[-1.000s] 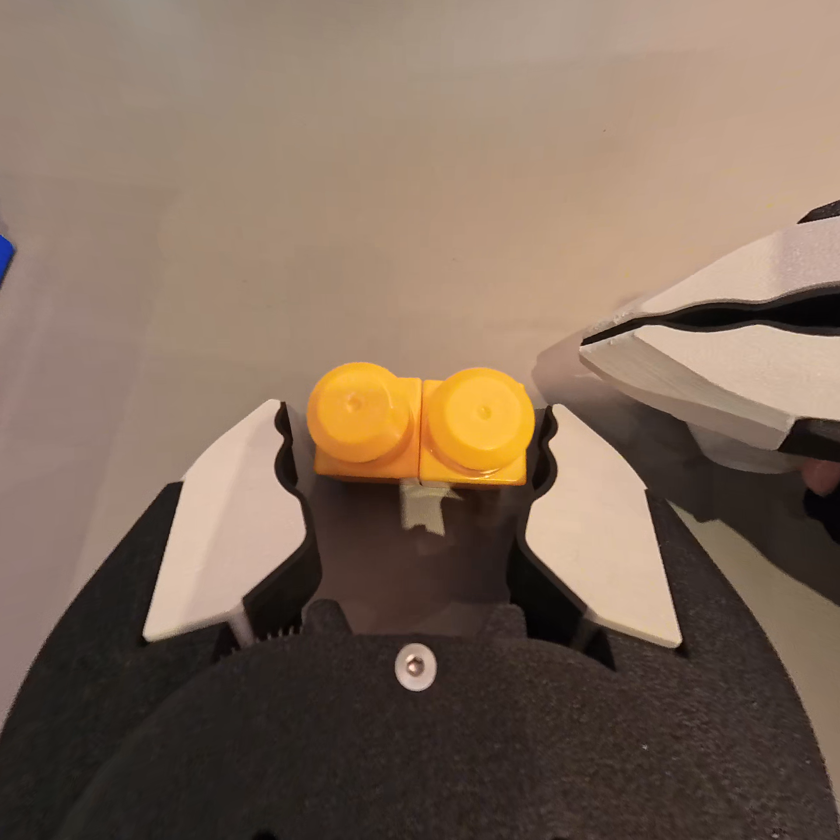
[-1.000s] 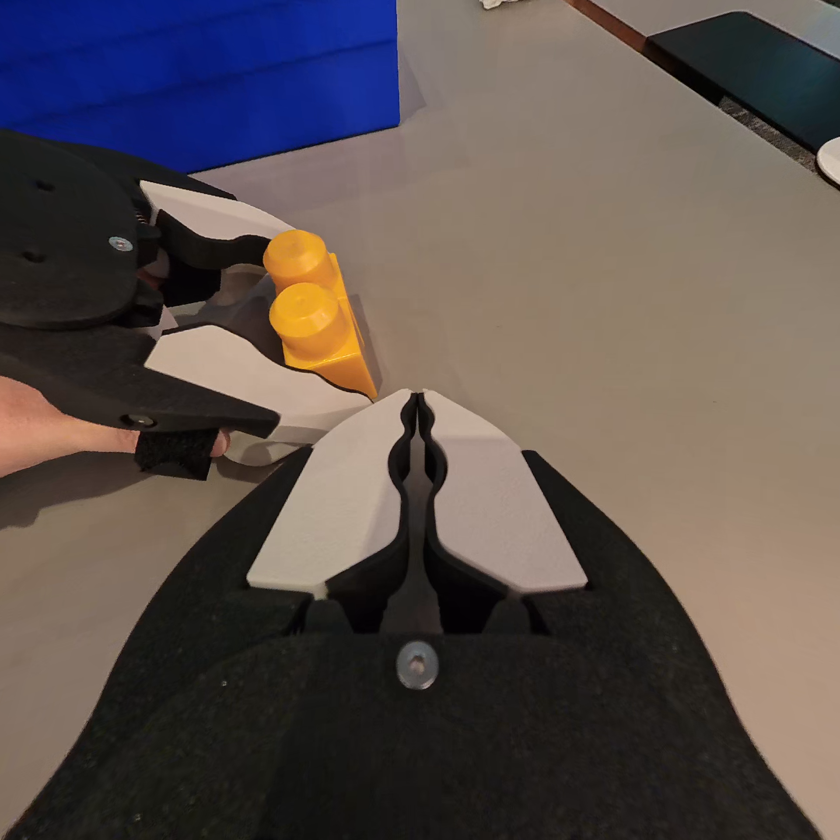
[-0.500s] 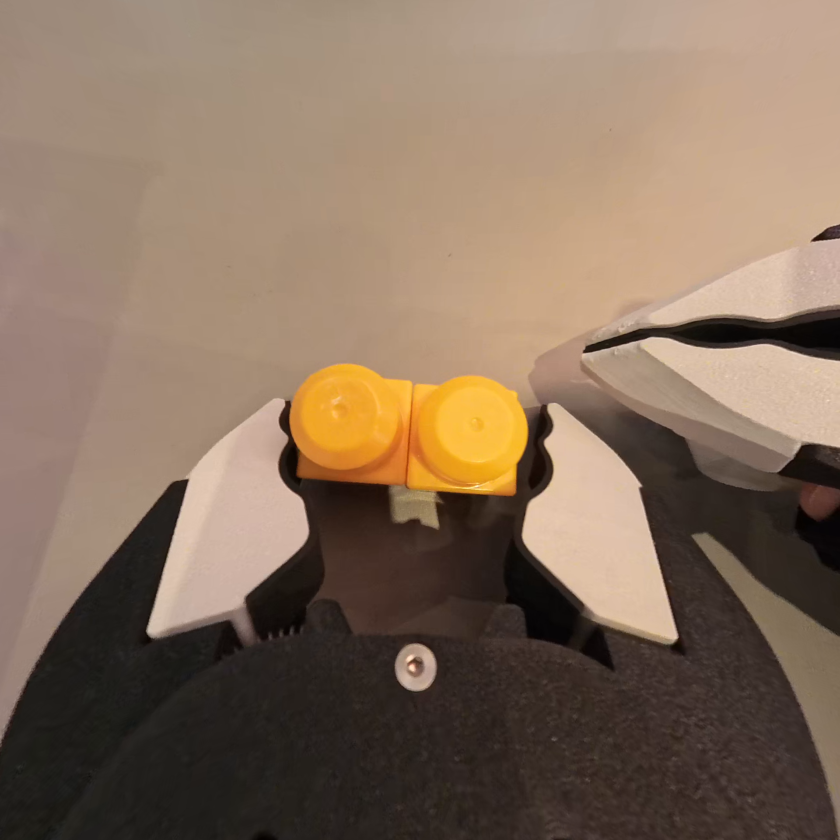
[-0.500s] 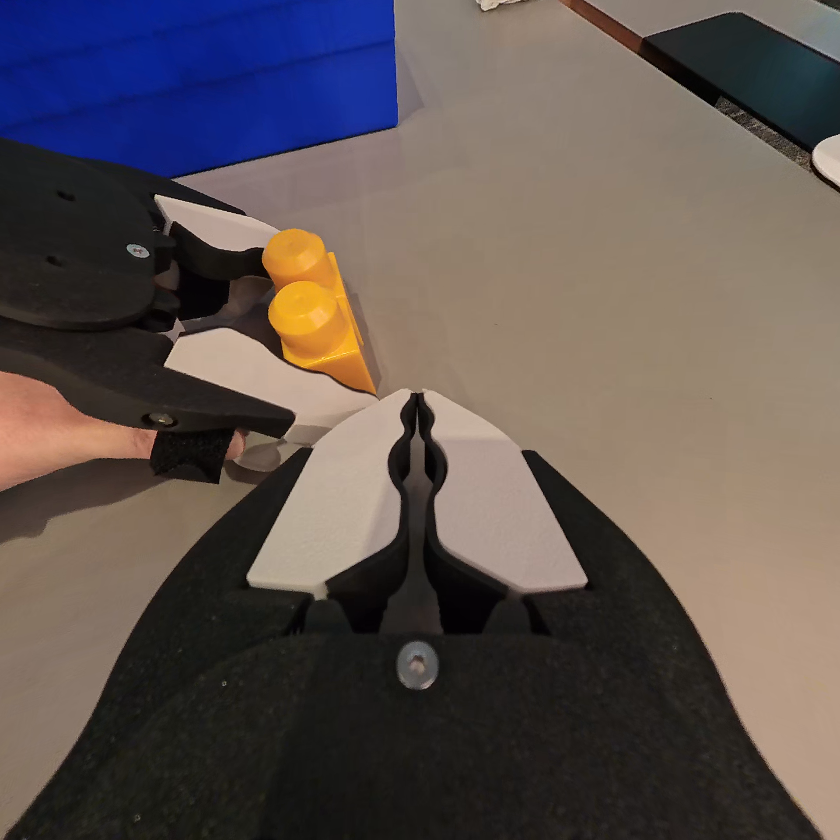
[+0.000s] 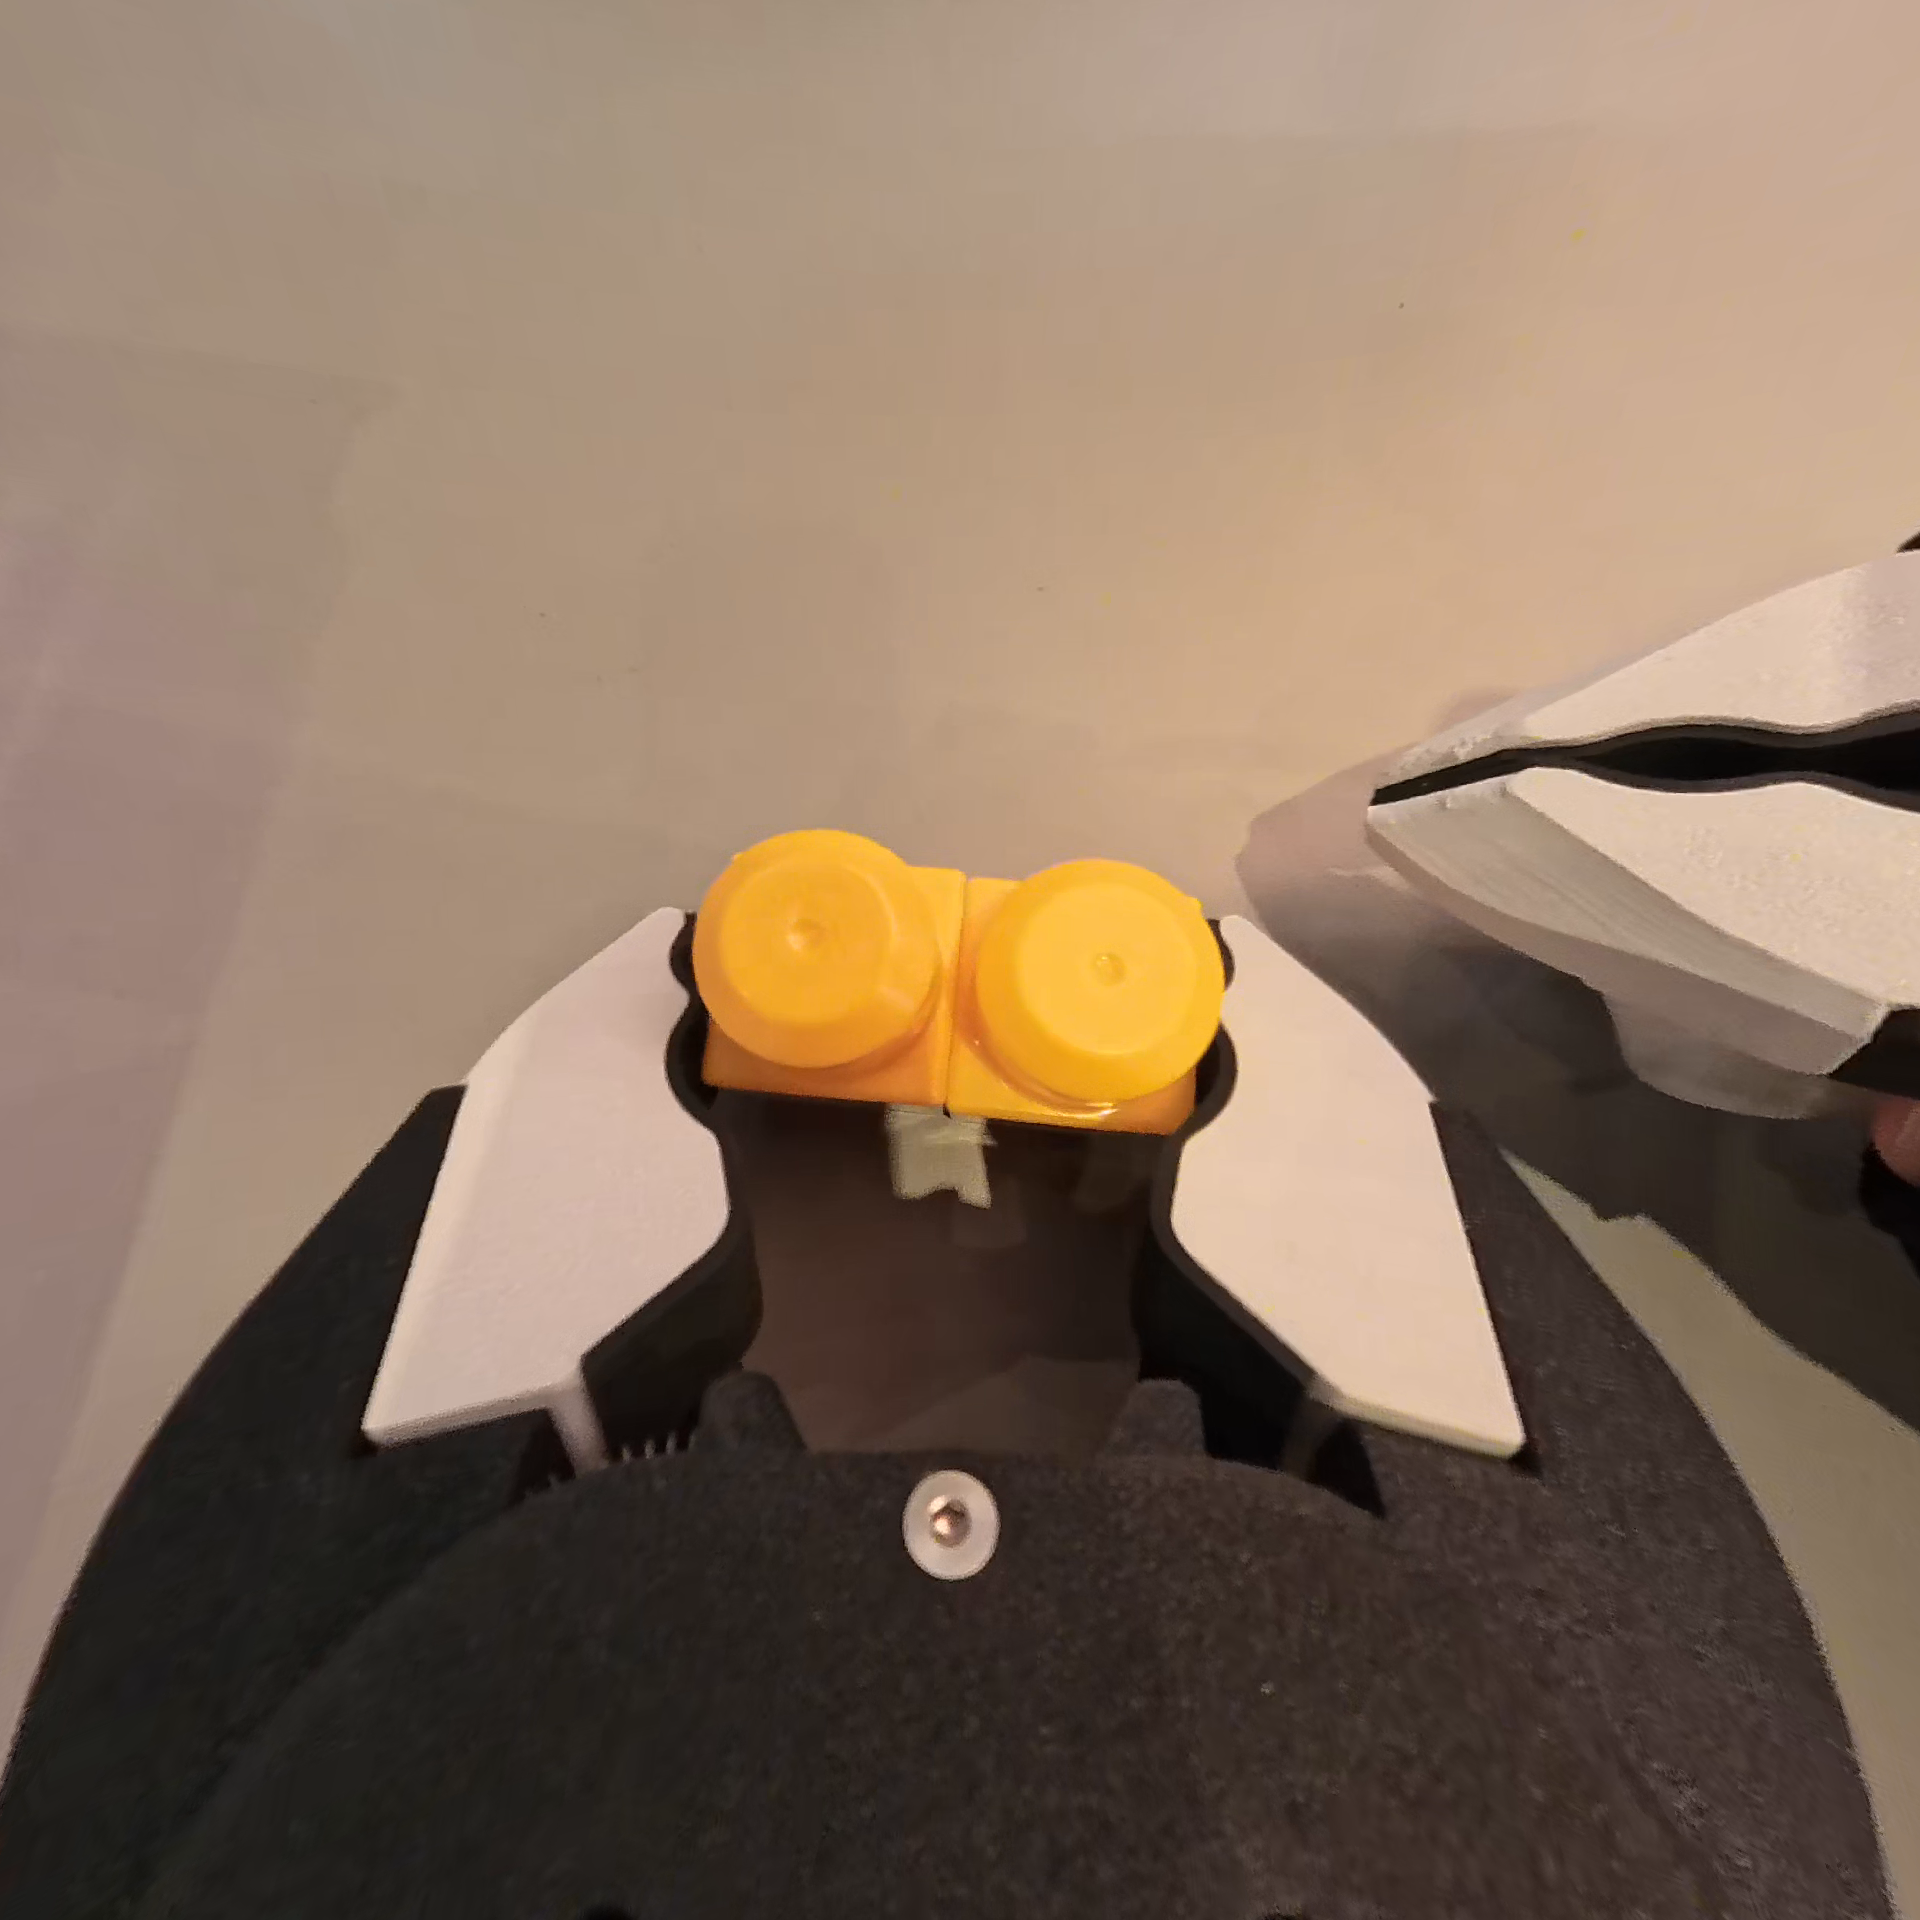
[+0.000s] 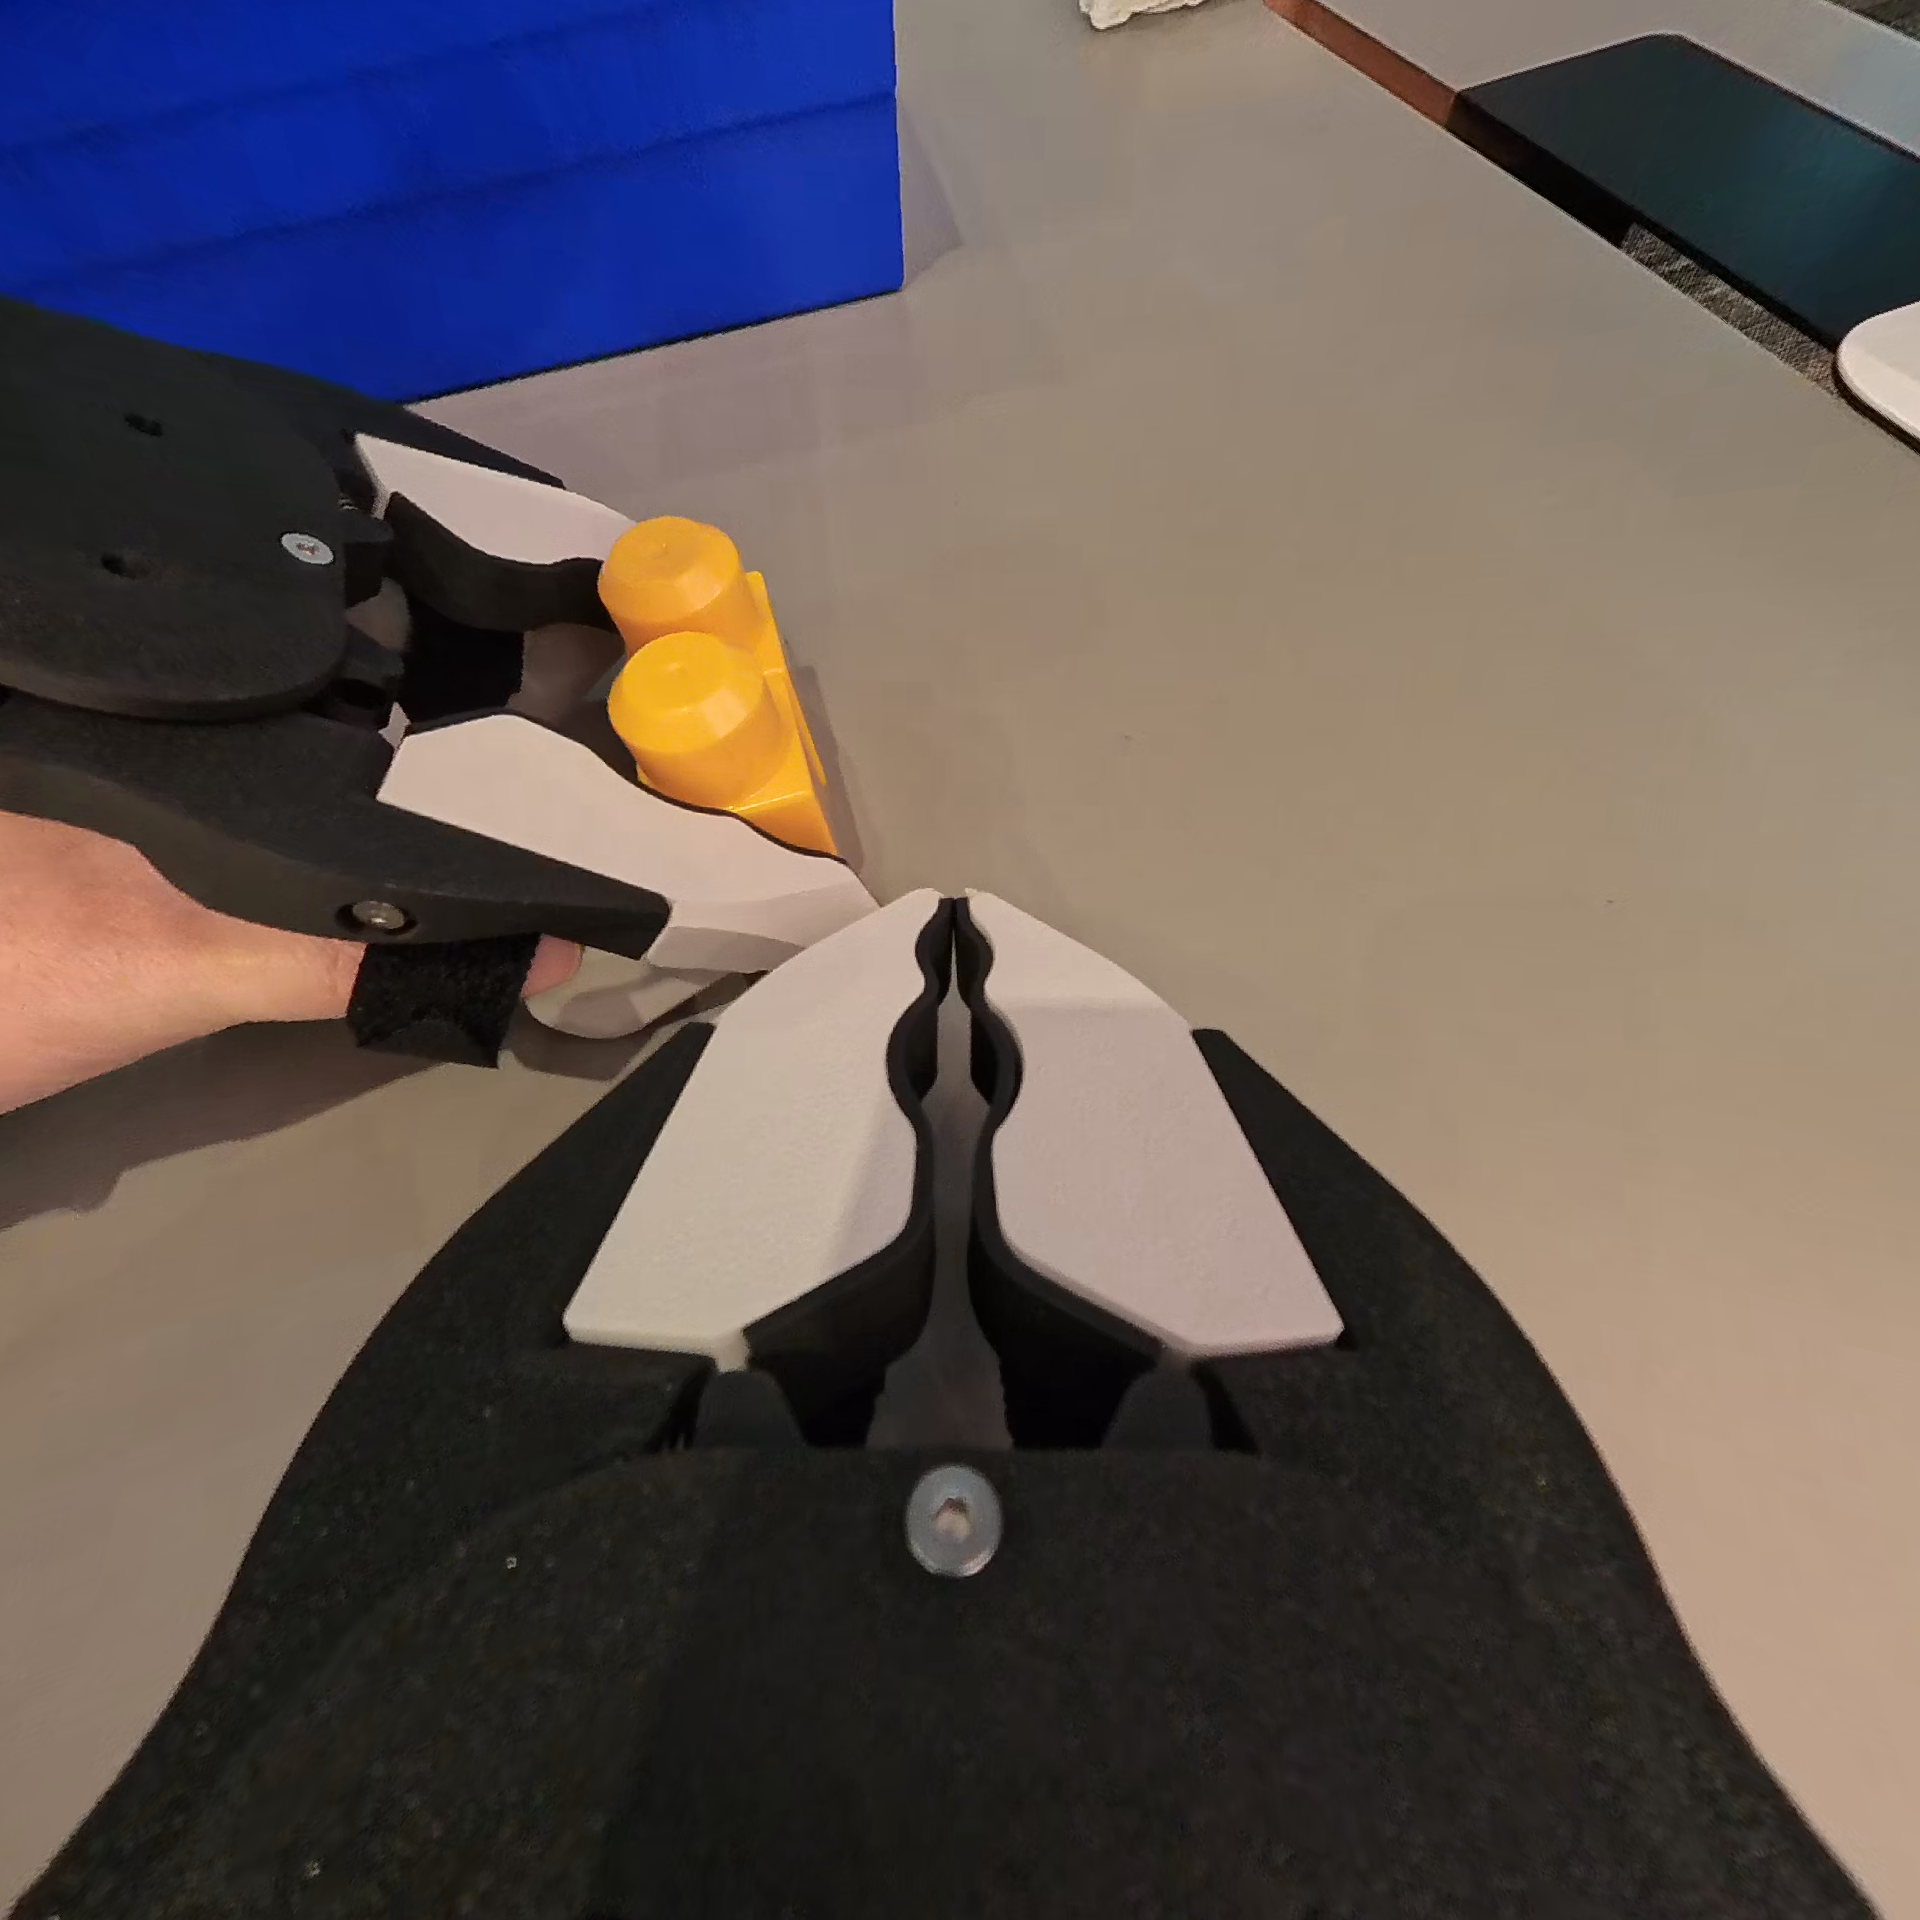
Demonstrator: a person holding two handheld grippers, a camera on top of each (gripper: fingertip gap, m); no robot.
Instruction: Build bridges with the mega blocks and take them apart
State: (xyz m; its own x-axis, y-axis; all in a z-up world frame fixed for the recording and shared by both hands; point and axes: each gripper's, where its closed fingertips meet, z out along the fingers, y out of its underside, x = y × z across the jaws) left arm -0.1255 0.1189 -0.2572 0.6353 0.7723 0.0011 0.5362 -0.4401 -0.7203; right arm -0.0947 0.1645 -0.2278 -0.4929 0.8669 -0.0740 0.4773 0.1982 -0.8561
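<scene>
Surface: smooth beige table [image 6: 1299,644], matte, blue box [image 6: 447,177] behind.
Block: yellow two-stud block [image 5: 951,997], glossy moulded plastic, on the table between the left fingers.
Left gripper [image 5: 951,1023]: pinching the block's ends, probably to lift it.
Right gripper [image 6: 954,914]: pressed together, empty, waiting just beside.

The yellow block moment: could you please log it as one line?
left gripper: shut on yellow block | right gripper: shut, empty | block on table
</scene>
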